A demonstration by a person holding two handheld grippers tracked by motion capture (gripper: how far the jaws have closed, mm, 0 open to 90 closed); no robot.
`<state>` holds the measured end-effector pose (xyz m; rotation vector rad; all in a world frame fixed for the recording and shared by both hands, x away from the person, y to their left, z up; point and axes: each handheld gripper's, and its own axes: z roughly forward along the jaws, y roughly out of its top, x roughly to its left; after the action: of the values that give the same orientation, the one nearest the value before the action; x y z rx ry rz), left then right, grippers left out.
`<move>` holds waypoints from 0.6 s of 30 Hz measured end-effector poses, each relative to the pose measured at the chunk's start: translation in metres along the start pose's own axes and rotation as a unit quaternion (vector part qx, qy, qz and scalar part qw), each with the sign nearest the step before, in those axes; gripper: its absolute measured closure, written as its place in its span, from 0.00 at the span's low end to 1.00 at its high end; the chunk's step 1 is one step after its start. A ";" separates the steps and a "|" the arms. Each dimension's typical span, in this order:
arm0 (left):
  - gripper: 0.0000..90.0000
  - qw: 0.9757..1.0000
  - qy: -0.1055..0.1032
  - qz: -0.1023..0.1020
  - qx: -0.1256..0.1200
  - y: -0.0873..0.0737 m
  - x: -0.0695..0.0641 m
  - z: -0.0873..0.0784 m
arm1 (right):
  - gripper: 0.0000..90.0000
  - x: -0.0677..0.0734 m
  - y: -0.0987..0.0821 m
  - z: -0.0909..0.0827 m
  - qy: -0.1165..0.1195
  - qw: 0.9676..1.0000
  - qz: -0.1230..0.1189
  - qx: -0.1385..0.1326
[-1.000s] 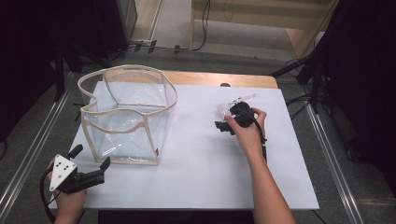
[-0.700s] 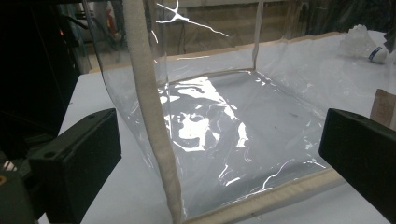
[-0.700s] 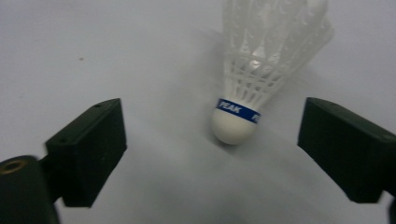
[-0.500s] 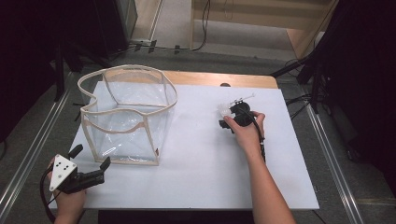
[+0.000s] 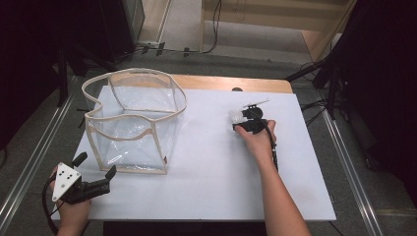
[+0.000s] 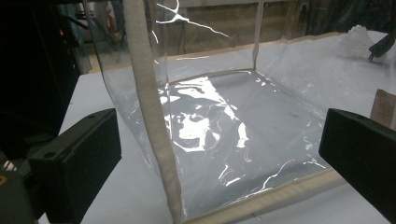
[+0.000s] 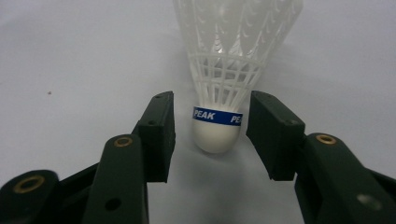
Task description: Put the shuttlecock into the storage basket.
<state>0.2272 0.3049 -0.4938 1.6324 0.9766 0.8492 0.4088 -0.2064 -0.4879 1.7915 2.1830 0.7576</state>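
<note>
While the right gripper's [image 7: 212, 135] closing jaws flank the shuttlecock [image 7: 219, 126], its skirt runs off-frame; left gripper [image 5: 96, 179] wide

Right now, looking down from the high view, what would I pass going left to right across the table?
Left gripper → clear plastic bag → shuttlecock → right gripper

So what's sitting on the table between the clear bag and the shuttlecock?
Nothing: in the high view the white table is bare between the clear bag and the shuttlecock, which sits between the right gripper fingers.
</note>
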 end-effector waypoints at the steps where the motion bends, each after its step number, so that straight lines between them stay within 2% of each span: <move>1: 0.00 1.000 0.000 0.000 0.000 0.000 0.000 0.000 | 0.56 0.000 0.000 0.001 -0.002 1.000 0.000 0.001; 5: 0.00 1.000 0.000 0.000 0.000 0.000 0.000 0.000 | 0.58 0.000 -0.001 0.007 -0.007 1.000 -0.001 0.013; 8: 0.00 1.000 0.000 -0.001 0.000 0.000 0.000 0.000 | 0.69 0.000 -0.001 0.008 -0.006 1.000 0.002 0.011; 11: 0.00 1.000 0.000 -0.001 0.000 0.000 0.000 0.000 | 0.69 0.002 0.000 0.007 0.007 1.000 -0.003 0.013; 18: 0.00 1.000 0.000 -0.001 0.000 0.000 0.000 0.000 | 0.69 0.008 0.002 -0.003 0.013 1.000 -0.021 -0.011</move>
<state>0.2273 0.3052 -0.4938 1.6306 0.9770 0.8473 0.4071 -0.1995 -0.4836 1.7285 2.2132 0.7947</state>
